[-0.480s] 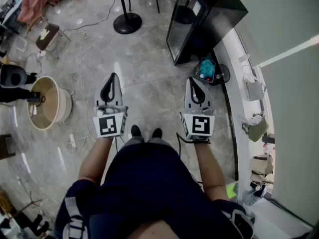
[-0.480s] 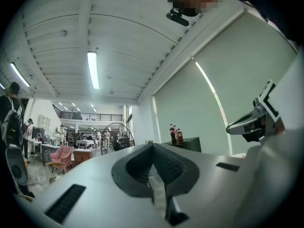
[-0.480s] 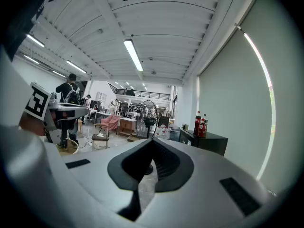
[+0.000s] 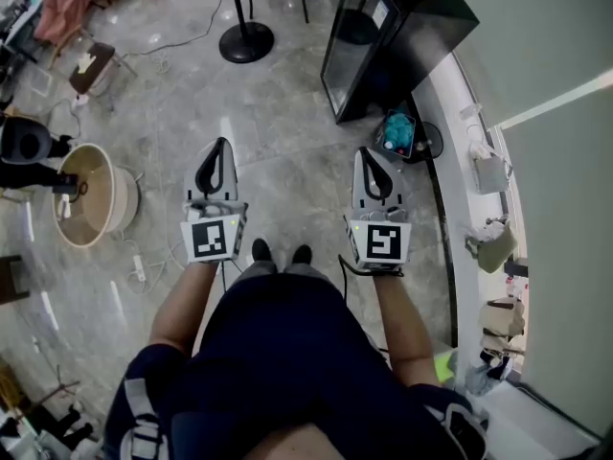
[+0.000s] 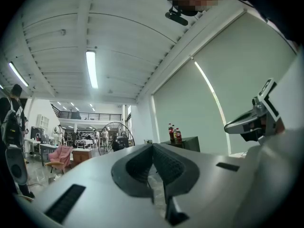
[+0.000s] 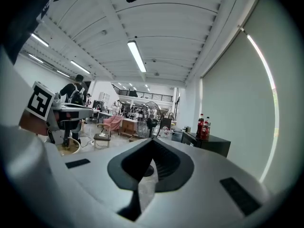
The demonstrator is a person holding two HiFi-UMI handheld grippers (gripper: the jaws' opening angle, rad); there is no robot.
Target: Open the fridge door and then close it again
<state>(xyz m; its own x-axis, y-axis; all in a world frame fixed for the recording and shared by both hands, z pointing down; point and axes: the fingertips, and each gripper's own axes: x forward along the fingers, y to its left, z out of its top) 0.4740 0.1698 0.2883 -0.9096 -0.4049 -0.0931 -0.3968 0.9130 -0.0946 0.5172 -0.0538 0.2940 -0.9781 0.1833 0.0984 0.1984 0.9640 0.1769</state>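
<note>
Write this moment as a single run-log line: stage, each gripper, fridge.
stage: standing short of fridge | left gripper: shut, empty | right gripper: shut, empty | fridge: ahead right, looks closed, untouched

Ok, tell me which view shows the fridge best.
The head view: the fridge fills the most frame there, top and front seen from above. The left gripper view shows only its small dark upper part beyond the jaws, with bottles on top; the right gripper view shows the same, small at right.
</note>
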